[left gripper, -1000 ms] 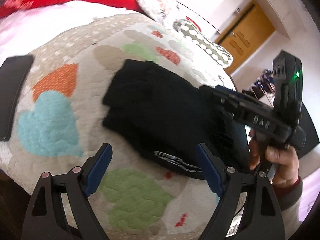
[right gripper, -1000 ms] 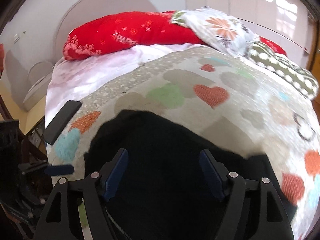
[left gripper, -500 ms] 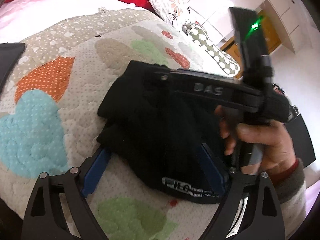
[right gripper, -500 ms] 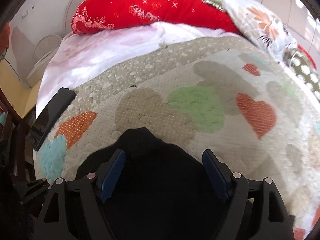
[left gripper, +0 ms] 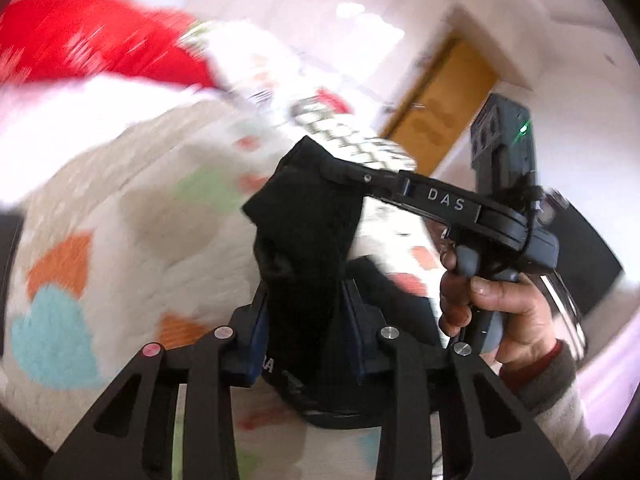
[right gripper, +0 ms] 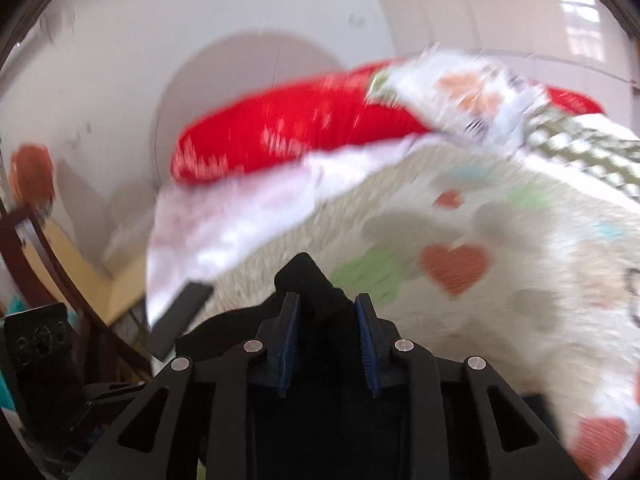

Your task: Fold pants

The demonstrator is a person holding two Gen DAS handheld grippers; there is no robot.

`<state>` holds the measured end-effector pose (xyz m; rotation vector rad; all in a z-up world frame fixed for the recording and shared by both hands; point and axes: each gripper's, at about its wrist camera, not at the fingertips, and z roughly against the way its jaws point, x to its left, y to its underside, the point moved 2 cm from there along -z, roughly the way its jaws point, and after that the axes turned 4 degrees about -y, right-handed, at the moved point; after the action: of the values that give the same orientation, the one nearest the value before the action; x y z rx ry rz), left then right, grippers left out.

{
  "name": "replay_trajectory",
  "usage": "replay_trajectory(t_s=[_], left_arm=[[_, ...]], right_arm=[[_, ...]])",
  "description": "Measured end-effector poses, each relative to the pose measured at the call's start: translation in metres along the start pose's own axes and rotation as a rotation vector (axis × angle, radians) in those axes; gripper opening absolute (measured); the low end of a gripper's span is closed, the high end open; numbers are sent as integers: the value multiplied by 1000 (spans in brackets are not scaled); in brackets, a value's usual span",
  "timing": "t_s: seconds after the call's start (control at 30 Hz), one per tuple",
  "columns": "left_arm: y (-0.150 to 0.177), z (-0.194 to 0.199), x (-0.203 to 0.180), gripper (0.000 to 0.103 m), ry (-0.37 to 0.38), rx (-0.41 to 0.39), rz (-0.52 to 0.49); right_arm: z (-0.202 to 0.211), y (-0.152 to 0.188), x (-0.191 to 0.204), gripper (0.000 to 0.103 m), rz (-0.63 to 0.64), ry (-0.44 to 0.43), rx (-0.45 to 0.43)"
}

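Both grippers, left gripper (left gripper: 306, 320) and right gripper (right gripper: 326, 340), clamp the pants (left gripper: 308, 208), lifted off quilt (left gripper: 132, 220) (blurry); prob mid-fold, laying down + smoothing left.

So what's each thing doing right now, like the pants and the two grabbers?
Pants: black, bunched, lifted off the blanket, pinched by both grippers.
Left gripper: shut on the pants.
Right gripper: shut on the pants.
Blanket: spread flat over the bed, heart pattern up.
Red pillow: lying at the head of the bed.
Door: looks shut, though blurred.
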<state>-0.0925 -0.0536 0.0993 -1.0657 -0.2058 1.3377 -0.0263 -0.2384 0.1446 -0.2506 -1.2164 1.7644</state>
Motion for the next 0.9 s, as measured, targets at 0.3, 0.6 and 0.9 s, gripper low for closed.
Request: replay_trajectory(t_s=[0.3, 0.6, 0.9], left_arm=[[59, -73, -145, 29, 205, 213, -324], [74, -70, -150, 63, 197, 277, -407], [62, -72, -95, 70, -2, 224, -396]], right_arm=[[129, 84, -106, 8, -273, 297, -92], [146, 149, -101, 72, -386, 222, -60], [85, 169, -91, 45, -368, 253, 42]])
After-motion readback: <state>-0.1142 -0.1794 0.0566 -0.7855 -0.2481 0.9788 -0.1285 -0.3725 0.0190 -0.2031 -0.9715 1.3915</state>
